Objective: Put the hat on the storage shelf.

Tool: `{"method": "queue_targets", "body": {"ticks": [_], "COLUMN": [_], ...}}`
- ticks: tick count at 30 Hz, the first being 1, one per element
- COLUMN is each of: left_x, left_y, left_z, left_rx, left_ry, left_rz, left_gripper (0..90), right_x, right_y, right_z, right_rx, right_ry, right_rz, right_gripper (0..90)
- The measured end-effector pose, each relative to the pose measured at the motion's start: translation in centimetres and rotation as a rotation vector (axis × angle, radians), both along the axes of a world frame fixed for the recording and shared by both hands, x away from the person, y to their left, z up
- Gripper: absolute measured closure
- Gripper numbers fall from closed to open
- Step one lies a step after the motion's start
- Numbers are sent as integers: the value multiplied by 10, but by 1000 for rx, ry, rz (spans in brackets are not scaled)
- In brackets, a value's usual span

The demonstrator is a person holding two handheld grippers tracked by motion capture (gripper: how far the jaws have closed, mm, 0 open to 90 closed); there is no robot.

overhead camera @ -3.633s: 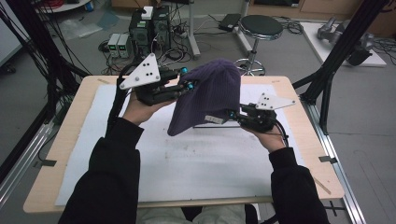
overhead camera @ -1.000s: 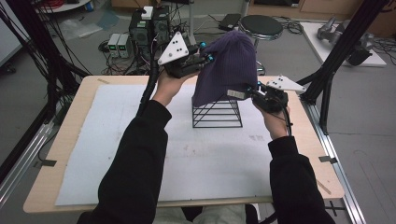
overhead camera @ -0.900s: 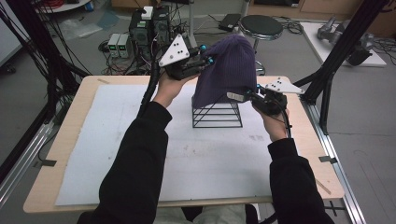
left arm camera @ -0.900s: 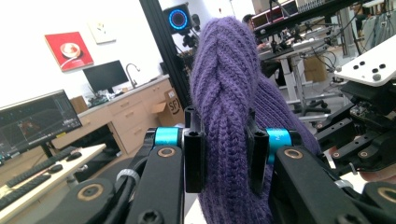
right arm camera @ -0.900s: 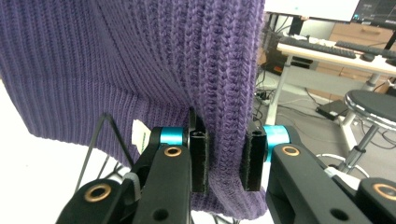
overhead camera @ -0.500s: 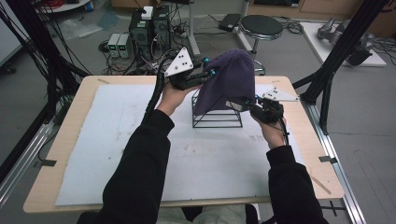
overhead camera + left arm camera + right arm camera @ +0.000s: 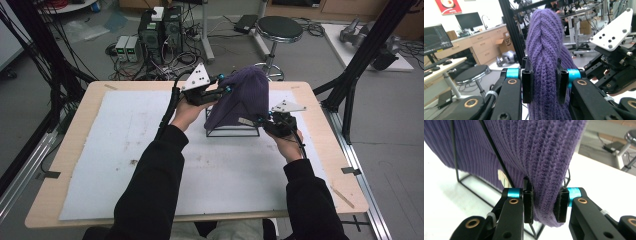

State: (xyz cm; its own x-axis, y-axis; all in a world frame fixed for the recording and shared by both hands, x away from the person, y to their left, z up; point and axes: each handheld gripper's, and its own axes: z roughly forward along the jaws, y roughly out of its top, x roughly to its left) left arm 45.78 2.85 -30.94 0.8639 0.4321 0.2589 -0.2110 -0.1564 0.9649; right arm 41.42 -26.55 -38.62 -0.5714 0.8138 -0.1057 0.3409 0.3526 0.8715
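A purple knitted hat hangs over a black wire stand at the back middle of the table. My left gripper is shut on the hat's upper left side; in the left gripper view a thick fold of the hat is squeezed between the pads. My right gripper is shut on the hat's lower right edge. Its jaws have just been opening slightly, with the hat still pinched between them. The stand's wire runs under the knit, and a small label shows on the hat.
A white mat covers the wooden table. Black frame struts rise at the right edge and cables hang at the left. Behind the table are a stool and computer boxes on the floor.
Both hands have come down with the hat, which was held high above the stand a second ago. It now drapes lower over the wire stand.
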Motion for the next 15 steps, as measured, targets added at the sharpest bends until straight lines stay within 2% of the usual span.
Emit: {"method": "queue_targets", "body": {"ticks": [5,10,15], "left_x": [0,0,1], "left_y": [0,-1,-4], "left_z": [-7,-13,-17], "left_rx": [6,13,24], "left_ry": [18,28,39], "left_rz": [2,-2,-5], "left_gripper": [740,738,736], "right_x": [5,5,7], "right_y": [2,2,1], "right_z": [-6,-8,-12], "right_rx": [-17,-35,-39], "right_ry": [42,55,105], "right_rz": [-7,-19,-33], "right_gripper": [750,758,758]}}
